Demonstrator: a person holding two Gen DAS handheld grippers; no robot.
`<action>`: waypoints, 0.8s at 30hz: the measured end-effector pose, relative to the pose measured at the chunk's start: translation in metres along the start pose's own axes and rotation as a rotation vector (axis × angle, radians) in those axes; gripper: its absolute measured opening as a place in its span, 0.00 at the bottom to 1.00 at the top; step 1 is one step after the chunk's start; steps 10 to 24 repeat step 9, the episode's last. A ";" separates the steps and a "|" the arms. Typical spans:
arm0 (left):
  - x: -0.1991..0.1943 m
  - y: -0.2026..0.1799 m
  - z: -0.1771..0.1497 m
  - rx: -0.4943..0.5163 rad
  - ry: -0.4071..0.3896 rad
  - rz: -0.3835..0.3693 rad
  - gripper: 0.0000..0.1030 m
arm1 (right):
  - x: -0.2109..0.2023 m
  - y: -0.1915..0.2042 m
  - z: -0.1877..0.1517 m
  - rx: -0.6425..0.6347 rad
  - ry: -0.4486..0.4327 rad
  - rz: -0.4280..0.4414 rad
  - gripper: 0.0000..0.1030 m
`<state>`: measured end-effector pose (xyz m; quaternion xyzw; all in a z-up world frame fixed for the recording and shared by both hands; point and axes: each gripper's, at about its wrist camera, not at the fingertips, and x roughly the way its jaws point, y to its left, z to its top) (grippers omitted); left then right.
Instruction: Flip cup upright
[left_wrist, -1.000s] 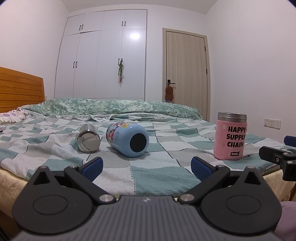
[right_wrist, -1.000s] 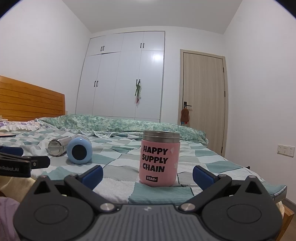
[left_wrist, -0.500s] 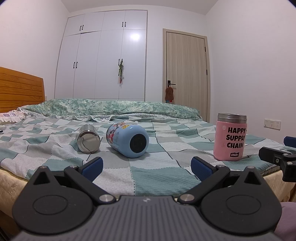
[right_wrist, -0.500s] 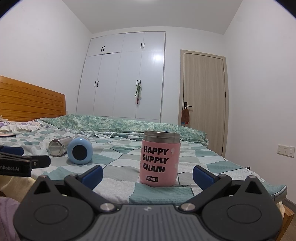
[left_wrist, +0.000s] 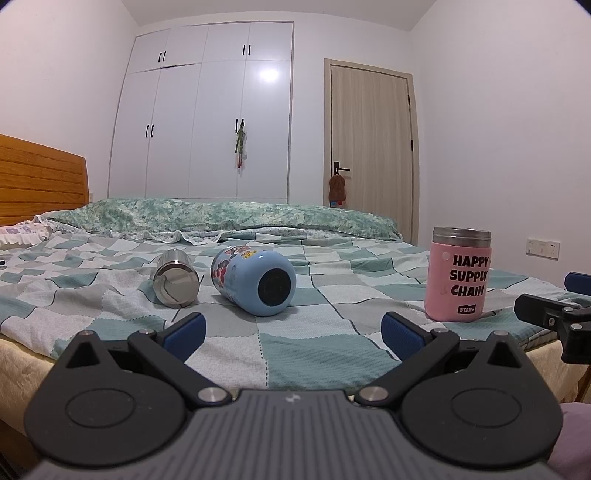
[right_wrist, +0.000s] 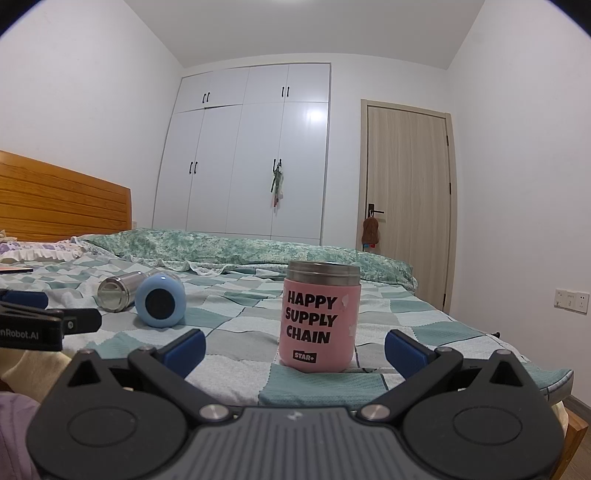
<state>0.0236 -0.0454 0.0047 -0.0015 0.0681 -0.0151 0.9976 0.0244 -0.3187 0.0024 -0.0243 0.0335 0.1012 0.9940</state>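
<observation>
Blue cup (left_wrist: 255, 281) lying on its side beside steel cup (left_wrist: 174, 279), pink cup (right_wrist: 319, 319) upright, left gripper (left_wrist: 291, 328) and right gripper (right_wrist: 294, 347) both spread wide, empty, at the bed (left_wrist: 303, 350) edge.

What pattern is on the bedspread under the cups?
The bedspread is a checked patchwork of teal, grey and white squares, clearest in the left wrist view.

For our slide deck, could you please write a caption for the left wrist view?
Open left gripper faces blue cup and steel cup lying on the bed; pink cup stands upright.
</observation>
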 end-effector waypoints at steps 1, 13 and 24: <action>0.000 0.000 0.000 0.000 -0.001 -0.003 1.00 | 0.000 0.000 0.000 0.000 0.000 0.000 1.00; 0.000 0.003 -0.001 -0.011 -0.004 -0.004 1.00 | 0.000 0.000 0.000 0.000 0.000 0.000 1.00; 0.000 0.003 -0.001 -0.011 -0.004 -0.004 1.00 | 0.000 0.000 0.000 0.000 0.000 0.000 1.00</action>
